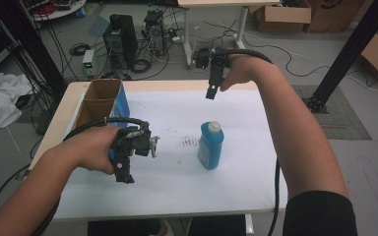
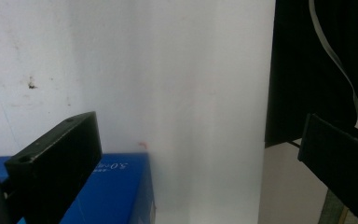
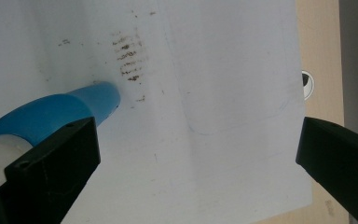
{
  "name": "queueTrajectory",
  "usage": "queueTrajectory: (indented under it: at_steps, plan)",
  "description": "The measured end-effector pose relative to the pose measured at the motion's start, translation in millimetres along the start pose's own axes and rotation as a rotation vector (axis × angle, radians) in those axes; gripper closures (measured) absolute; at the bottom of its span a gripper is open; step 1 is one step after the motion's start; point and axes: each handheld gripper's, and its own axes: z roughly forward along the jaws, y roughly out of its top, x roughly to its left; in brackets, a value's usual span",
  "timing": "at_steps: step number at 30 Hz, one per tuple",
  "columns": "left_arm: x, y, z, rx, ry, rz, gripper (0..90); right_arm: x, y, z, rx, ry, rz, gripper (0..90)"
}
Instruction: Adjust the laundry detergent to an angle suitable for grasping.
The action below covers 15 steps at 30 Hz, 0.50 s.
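The bottle (image 1: 210,145) stands upright on the white sheet (image 1: 177,177), cap up, so its long axis runs vertically; it is the landmark for everything else. The right gripper (image 1: 210,92) hangs above and beyond the bottle, toward the far edge of the sheet, pointing down. In the right gripper view the bottle (image 3: 56,116) sits low on the left, partly behind the left jaw, not between the jaws, which stand wide with nothing in them. The left gripper (image 1: 123,169) is to the left of the bottle, close to the sheet, near the open box (image 1: 101,101); its jaws also stand wide and empty, looking across bare sheet with the box (image 2: 116,186) at the bottom. Judged from this, the right gripper is better placed and would need to shift until the bottle falls between its jaws.
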Motion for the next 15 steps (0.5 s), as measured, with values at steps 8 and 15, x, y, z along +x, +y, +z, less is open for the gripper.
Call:
queueTrajectory:
  at_steps: [8, 15]
  plan:
    - [-2.5, 0.6, -2.0, 0.001, -0.002, -0.008, 0.0, 1.5, -0.3, 2.7, -0.007, 0.007, -0.014, 0.0]
    - [-2.7, -0.5, -2.3, 0.001, -0.001, -0.010, 0.0, -1.5, -1.6, 2.1, -0.012, 0.002, -0.007, 0.0]
